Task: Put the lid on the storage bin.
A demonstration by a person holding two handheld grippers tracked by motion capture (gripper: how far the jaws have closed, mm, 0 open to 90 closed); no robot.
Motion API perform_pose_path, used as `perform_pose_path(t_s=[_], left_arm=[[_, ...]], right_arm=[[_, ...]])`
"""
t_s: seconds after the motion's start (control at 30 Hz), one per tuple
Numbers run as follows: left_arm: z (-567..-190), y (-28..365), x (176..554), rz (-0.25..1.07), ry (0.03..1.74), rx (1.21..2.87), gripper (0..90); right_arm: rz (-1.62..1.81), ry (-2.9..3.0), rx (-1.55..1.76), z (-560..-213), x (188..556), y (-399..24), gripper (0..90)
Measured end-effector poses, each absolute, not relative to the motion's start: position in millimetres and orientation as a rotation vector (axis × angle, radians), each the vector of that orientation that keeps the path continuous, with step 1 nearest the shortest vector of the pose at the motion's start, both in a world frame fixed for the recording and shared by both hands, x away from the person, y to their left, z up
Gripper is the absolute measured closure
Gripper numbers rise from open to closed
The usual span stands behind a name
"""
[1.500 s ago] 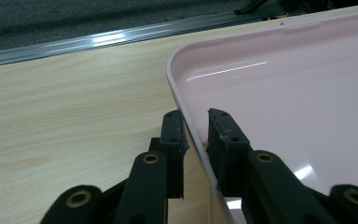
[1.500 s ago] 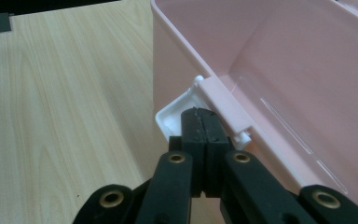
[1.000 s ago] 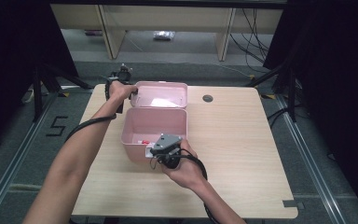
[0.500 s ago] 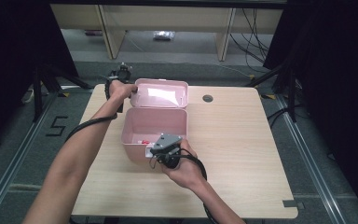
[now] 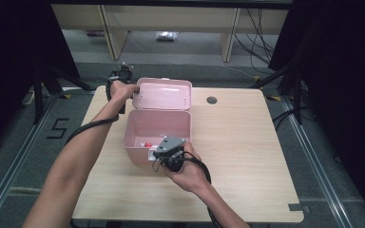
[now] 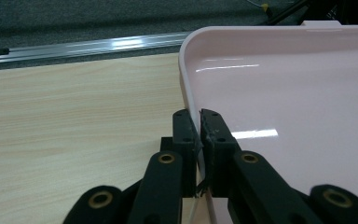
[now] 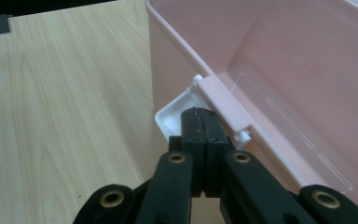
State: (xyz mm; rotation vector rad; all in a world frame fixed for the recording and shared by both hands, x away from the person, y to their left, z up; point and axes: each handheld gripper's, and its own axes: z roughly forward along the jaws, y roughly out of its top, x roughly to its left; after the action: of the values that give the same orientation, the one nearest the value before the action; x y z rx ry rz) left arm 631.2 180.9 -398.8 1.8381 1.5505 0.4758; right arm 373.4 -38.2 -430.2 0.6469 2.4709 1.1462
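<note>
A pink plastic storage box point(image 5: 158, 135) is sitting open near the centre of the high view on a pale wooden table point(image 5: 247, 156), its lid point(image 5: 164, 94) tilting back just above it in the frame. No brand or readable label is showing on the box; a painted "5" point(image 5: 59, 128) is lying on the floor at the left edge. Inside the box, a small red-and-white item point(image 5: 146, 144) is resting at the lower left of the floor, too small to identify. The left gripper point(image 6: 199, 135), at the upper left of the high view, is pinching the lid's rim, its jaws having just been closing onto that thin edge. The right gripper point(image 7: 204, 122), at the lower centre, is keeping its jaws fully together against the white latch point(image 7: 179, 111) on the box's front wall.
</note>
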Motion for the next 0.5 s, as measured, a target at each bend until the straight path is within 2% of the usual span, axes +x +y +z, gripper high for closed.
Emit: perform_pose_path(t_s=[0.5], left_arm=[[-383.2, 183.1, 623.3, 0.494, 1.515, 1.818, 85.7]], right_arm=[[1.14, 2.469, 0.638, -430.3, 372.5, -37.9, 90.0]])
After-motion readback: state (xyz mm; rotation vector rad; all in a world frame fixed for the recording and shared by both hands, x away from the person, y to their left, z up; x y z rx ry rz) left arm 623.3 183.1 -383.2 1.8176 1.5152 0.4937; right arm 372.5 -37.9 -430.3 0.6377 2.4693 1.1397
